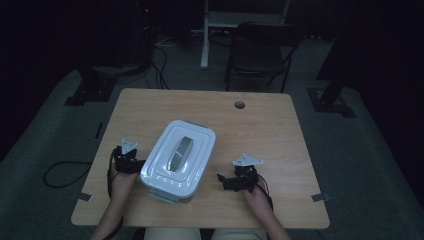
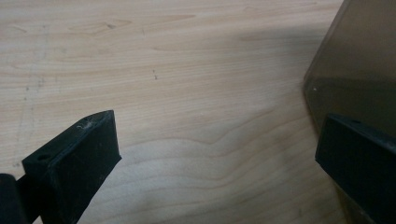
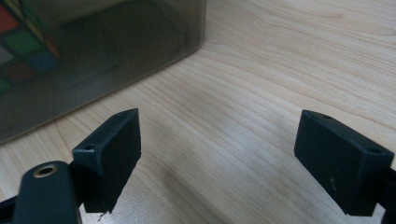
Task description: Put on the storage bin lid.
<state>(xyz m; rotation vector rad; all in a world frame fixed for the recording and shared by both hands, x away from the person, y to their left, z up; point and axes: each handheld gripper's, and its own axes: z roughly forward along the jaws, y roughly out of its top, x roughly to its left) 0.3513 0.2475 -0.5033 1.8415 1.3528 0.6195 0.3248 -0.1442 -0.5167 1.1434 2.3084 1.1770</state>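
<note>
Sitting at the centre of the high view, the lidded storage box rests on the wooden table with its white lid on and the grey handle along the top untouched, so the work on it looks barely begun. At the lower left of that view the left gripper lies just beside the box's left wall; in the left gripper view its jaws stand wide apart, with bare table between them and the smoky box wall close to the right-hand jaw at the right edge of the frame, not pinched. At the lower right of the high view the right gripper lies near the box but apart from it, jaws spread with nothing between them. In the right gripper view, a colour-tiled puzzle cube shows through the tinted wall at the upper left. Judging by this, the grey end latch and the lid remain to be dealt with, and nothing has been gripped yet.
</note>
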